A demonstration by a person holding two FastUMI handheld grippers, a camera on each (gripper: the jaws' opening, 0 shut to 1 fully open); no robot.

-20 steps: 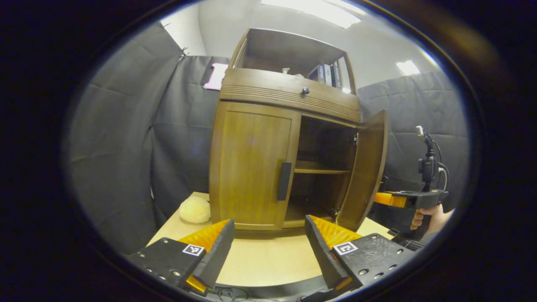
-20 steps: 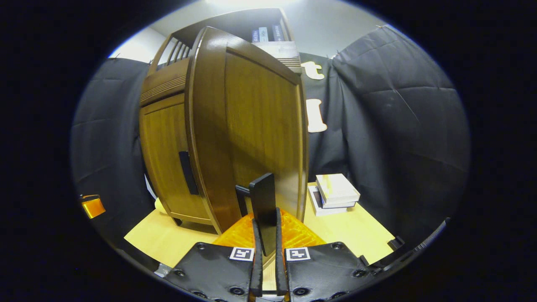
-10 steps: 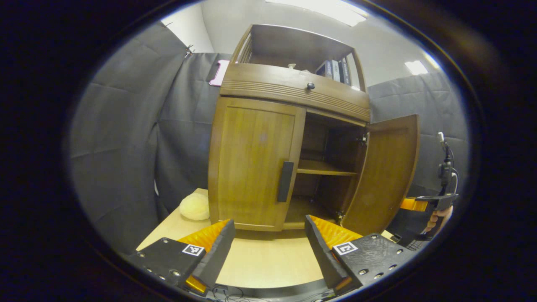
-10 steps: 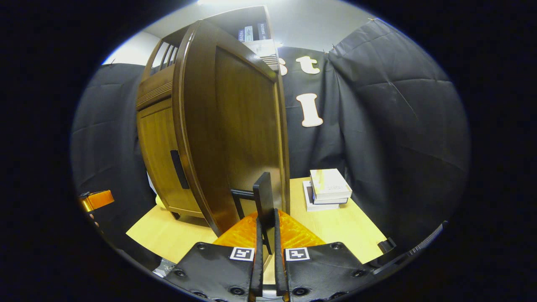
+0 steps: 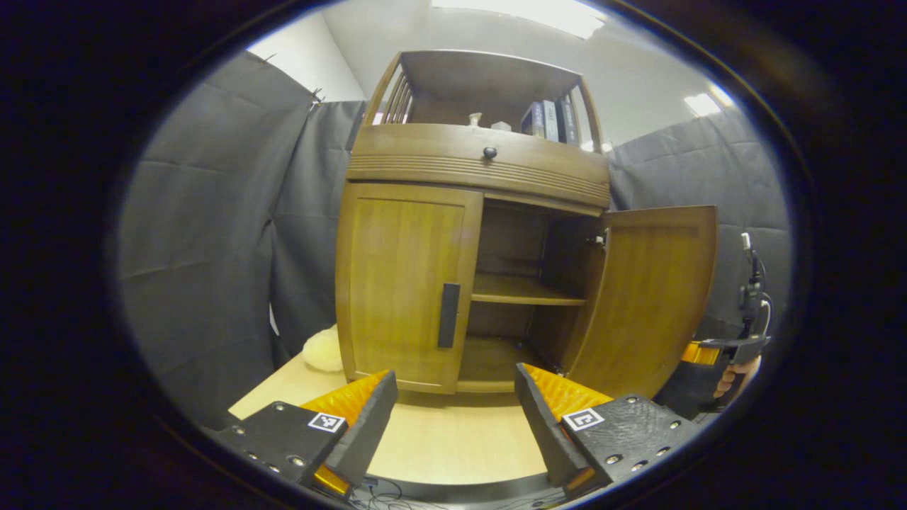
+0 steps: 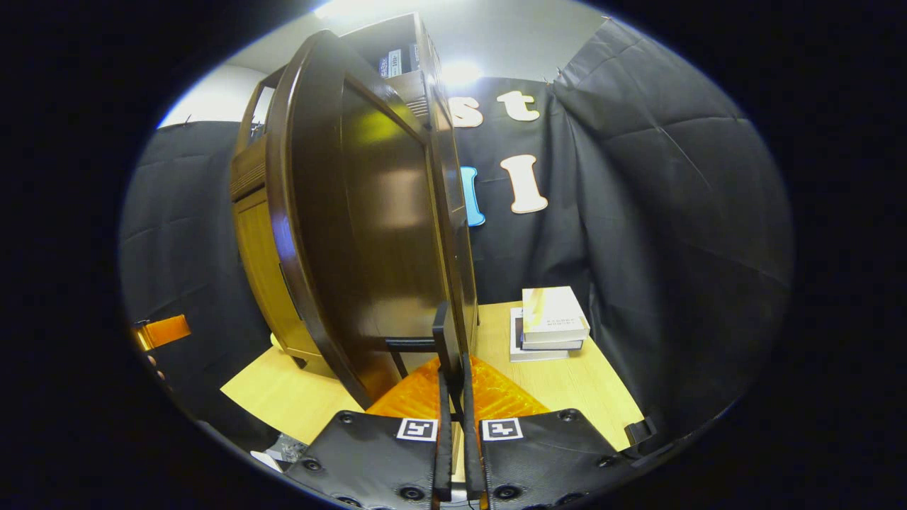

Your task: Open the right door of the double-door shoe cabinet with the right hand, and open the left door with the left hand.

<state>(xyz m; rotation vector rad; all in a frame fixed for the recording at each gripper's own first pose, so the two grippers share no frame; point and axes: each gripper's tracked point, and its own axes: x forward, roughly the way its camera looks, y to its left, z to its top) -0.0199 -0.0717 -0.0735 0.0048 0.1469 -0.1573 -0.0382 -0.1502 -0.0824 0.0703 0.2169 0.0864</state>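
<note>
A brown wooden shoe cabinet (image 5: 482, 166) stands on a light table. Its right door (image 5: 648, 297) is swung wide open, baring an inner shelf (image 5: 521, 292). The left door (image 5: 400, 280) is closed, with a dark vertical handle (image 5: 448, 315). My left gripper (image 5: 453, 411) is open, low in front of the cabinet and apart from it. In the right gripper view the right door (image 6: 368, 234) is seen nearly edge-on, and my right gripper (image 6: 453, 386) is shut on the right door's dark handle (image 6: 445, 340). The right gripper (image 5: 719, 350) and the hand holding it also show beyond the open door.
A pale round soft thing (image 5: 322, 350) lies on the table (image 5: 453, 439) left of the cabinet. A stack of books (image 6: 551, 322) sits on the table to the right of the open door. More books (image 5: 549, 119) stand on the cabinet's top shelf. Black cloth walls surround the booth.
The right door has swung further open, pulled by my right gripper still shut on its handle. The left gripper view has shifted slightly; my left gripper stays open.
</note>
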